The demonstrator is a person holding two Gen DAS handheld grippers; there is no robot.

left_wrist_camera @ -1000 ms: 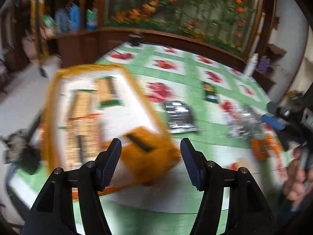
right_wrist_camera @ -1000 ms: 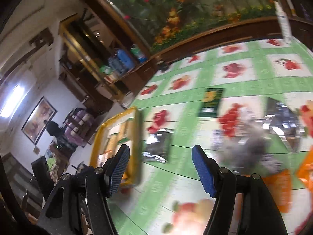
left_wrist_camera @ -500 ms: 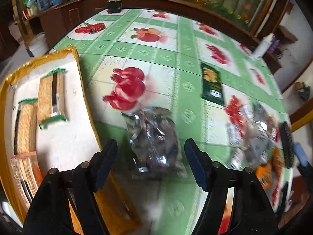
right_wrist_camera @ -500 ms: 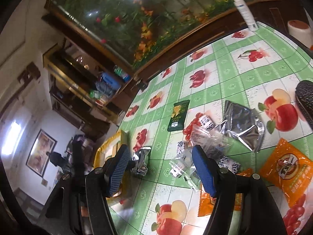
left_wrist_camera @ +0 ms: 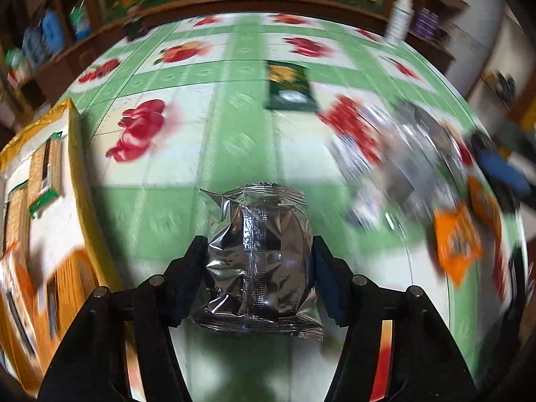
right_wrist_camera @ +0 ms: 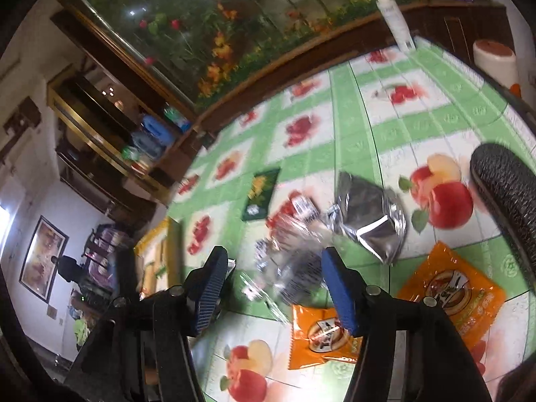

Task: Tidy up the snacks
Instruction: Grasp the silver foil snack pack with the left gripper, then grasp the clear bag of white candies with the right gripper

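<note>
The left gripper has just been closing; its jaws bracket the silver packet on the table beside the tray's yellow edge, seemingly for loading. The right gripper, half open and likewise closing, straddles clear wrappers, gripping nothing.

Home dining room: fruit-print tablecloth, framed picture.

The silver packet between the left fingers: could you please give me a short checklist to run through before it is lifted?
1. Silver packet centred between the left gripper fingers: ok.
2. Fingers pressing its sides, having just been closing: ok.
3. Packet clear of other snacks: ok.
4. Yellow tray in view with free space: ok.
5. Right gripper apart, over the clear wrappers: ok.
6. Grip firm enough to lift: cannot tell.
</note>
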